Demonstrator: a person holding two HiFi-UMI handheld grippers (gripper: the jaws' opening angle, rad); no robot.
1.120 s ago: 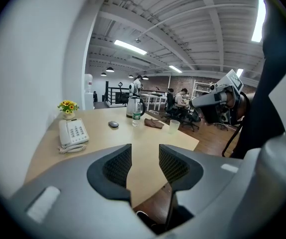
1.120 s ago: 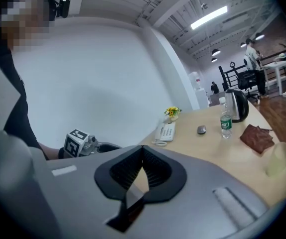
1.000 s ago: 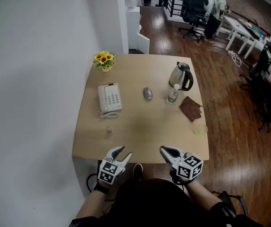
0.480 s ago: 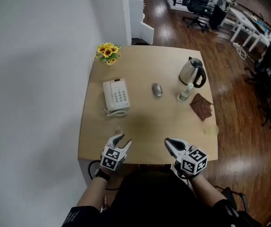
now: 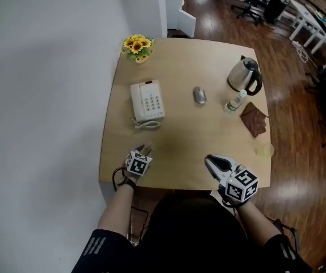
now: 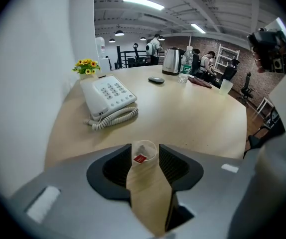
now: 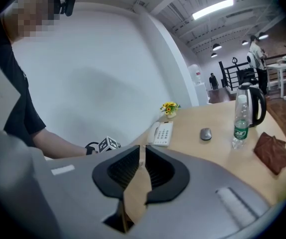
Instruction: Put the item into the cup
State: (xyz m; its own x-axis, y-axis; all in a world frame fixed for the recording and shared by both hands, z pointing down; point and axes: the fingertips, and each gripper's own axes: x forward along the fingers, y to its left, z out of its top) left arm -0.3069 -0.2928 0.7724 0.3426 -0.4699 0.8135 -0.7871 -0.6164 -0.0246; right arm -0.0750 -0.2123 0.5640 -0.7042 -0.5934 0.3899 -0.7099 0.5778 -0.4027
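Note:
A small tea bag with a red tag lies on the wooden table near its front left edge. My left gripper is low over it and open, with the bag between its two fingertips. The head view hides the bag under that gripper. A clear plastic cup stands at the table's right edge, seen far off in the left gripper view as the cup. My right gripper hovers at the front edge, well left of the cup, shut on nothing.
A white phone with a coiled cord sits just beyond the tea bag. Farther back are a mouse, a steel kettle, a water bottle, a brown cloth and sunflowers. A white wall runs along the left.
My left gripper has moved forward and down onto the tea bag, which now sits between its jaws. The right gripper has stayed near the front edge.

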